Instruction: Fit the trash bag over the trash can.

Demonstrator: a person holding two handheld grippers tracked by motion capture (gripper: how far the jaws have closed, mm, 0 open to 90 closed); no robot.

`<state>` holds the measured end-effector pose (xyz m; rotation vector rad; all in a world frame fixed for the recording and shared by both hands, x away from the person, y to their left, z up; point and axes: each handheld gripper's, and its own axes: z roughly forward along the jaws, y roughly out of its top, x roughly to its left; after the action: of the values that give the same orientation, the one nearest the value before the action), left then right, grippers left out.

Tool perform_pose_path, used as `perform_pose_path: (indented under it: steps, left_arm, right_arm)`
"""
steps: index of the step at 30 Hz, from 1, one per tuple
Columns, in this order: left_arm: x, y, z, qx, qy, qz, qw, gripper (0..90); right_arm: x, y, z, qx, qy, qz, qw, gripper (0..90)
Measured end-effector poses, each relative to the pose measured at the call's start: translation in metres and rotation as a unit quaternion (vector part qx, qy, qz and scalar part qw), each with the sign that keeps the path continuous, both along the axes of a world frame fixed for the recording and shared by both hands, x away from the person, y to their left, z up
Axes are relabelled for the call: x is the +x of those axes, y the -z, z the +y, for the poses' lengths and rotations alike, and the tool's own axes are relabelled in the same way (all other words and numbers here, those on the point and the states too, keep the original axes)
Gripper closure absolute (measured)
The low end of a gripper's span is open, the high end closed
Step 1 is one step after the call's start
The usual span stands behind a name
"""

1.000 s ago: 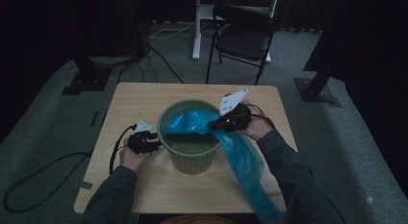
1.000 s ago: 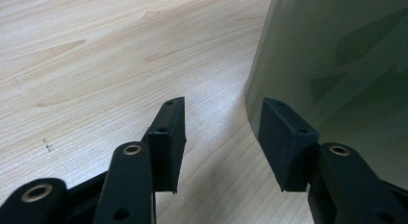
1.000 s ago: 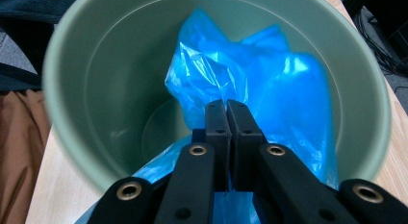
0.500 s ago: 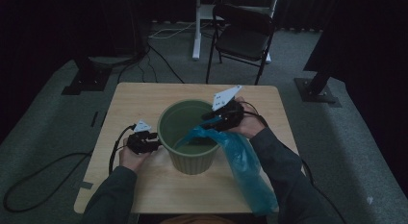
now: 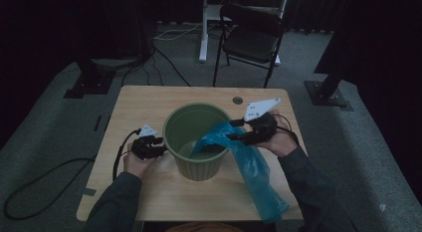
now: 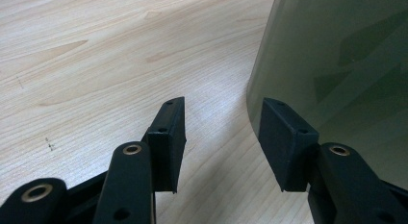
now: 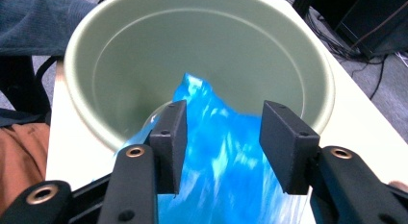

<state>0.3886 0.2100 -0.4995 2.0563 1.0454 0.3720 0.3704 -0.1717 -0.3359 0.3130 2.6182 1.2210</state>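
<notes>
Both forearms reach in from the near edge, dark sleeves to the wrists; the left gripper (image 5: 158,146) rests low in the left hand (image 5: 135,160), jaws parted, while the right gripper (image 5: 235,130), raised in the right hand (image 5: 278,140), points left, its jaws having just been opening

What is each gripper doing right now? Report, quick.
Left gripper: open, holding nothing, beside the green bin.
Right gripper: open, jaws just opening; the blue bag lies between them, unpinched.
</notes>
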Motion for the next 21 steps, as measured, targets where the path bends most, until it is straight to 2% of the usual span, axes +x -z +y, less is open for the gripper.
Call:
perform_pose_path:
  steps: [11, 16, 19, 21]
  left_arm:
    - [0.000, -0.001, 0.002, -0.005, -0.007, -0.001, 1.0000, 52.0]
    - [0.000, 0.000, 0.002, -0.003, -0.006, -0.001, 1.0000, 51.8]
    - [0.000, -0.001, 0.002, -0.004, -0.007, -0.001, 1.0000, 51.8]
    - [0.000, 0.000, 0.002, -0.005, -0.007, -0.001, 1.0000, 51.7]
  right_arm:
    - [-0.035, 0.014, -0.026, 0.023, 0.018, 0.010, 0.9995, 42.7]
    - [-0.050, 0.021, -0.029, 0.018, 0.024, 0.001, 0.9995, 39.2]
    - [-0.058, 0.029, -0.032, 0.022, 0.045, 0.011, 0.9987, 35.9]
    - [-0.061, 0.033, -0.033, 0.019, 0.052, 0.007, 0.9984, 35.5]
